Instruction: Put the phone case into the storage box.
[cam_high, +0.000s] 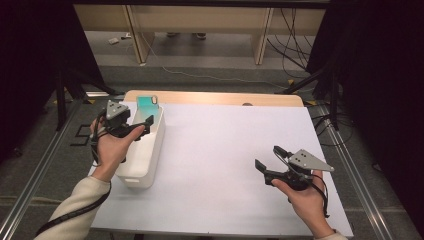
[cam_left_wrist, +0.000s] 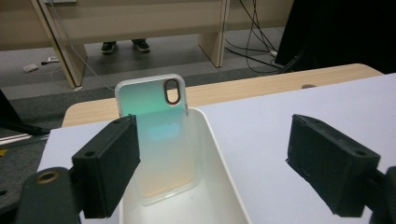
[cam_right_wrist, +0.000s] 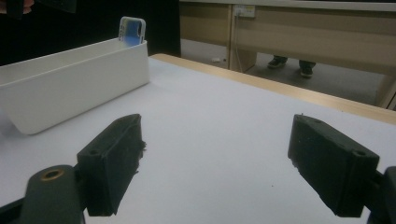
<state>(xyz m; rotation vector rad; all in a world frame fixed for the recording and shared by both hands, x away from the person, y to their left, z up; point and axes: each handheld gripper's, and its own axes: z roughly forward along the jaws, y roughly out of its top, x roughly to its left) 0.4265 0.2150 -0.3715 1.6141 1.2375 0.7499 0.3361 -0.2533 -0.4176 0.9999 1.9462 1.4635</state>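
High view: set above the near edge of the table (cam_high: 225, 150), facing forward and down, far enough to take in the whole white top and the floor past it. Left gripper view: very near and just above the white bin (cam_left_wrist: 219, 154), facing along it toward the phone case (cam_left_wrist: 156, 135) leaning at its far end. Right gripper view: low over the table, well apart from the bin, facing across to it; bin and case shared by all three.

— What stands in the way on the table (cam_high: 225, 150)?
— The white tub (cam_high: 145, 150) along its left edge, with a phone case (cam_high: 148, 104) leaning upright at its far end.
— And the rest?
— From the tub across to the right edge, the sheet lies bare.
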